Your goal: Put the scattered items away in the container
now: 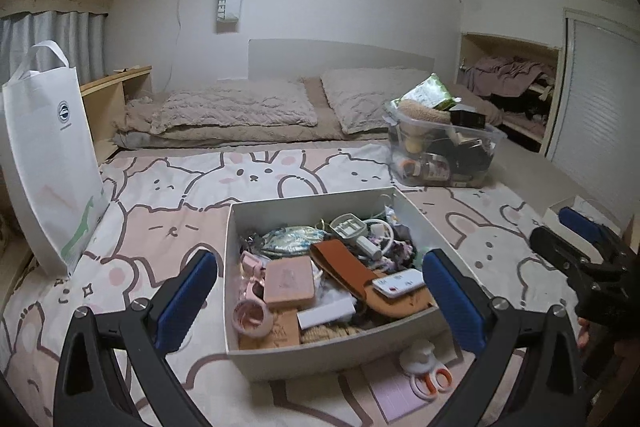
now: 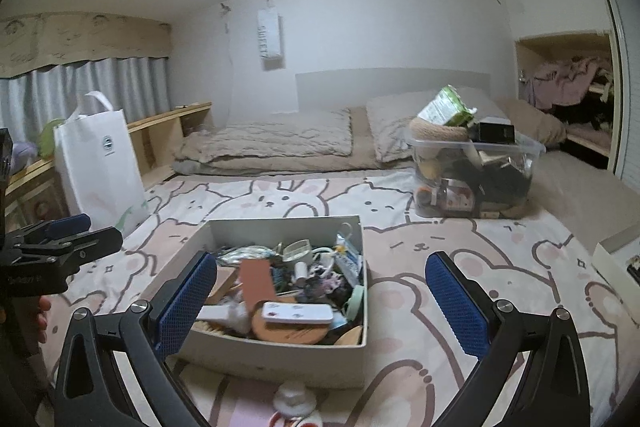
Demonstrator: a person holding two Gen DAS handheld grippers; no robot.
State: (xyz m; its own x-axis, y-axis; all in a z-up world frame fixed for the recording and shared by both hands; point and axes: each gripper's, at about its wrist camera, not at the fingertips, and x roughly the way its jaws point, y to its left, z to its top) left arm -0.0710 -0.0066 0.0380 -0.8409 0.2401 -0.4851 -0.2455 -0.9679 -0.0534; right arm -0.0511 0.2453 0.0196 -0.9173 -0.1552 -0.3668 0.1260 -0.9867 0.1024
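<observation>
Nearest item: scissors (image 1: 430, 381), orange-handled, w/ white figurine (image 1: 418, 355) on top, lying on a pink pad (image 1: 394, 393) on the bed (image 1: 160, 211), just below left tongs (image 1: 320, 303), outside container (image 1: 308, 357). Both tongs wide open, nothing held; right tongs (image 2: 322, 301) likewise over container. Scissors: judged light, rigid, slippery; grip across the handles. Figurine: prob. fragile, may roll; lift separately. Pad: thin, flexible; pinch at an edge. Container already nearly full.
</observation>
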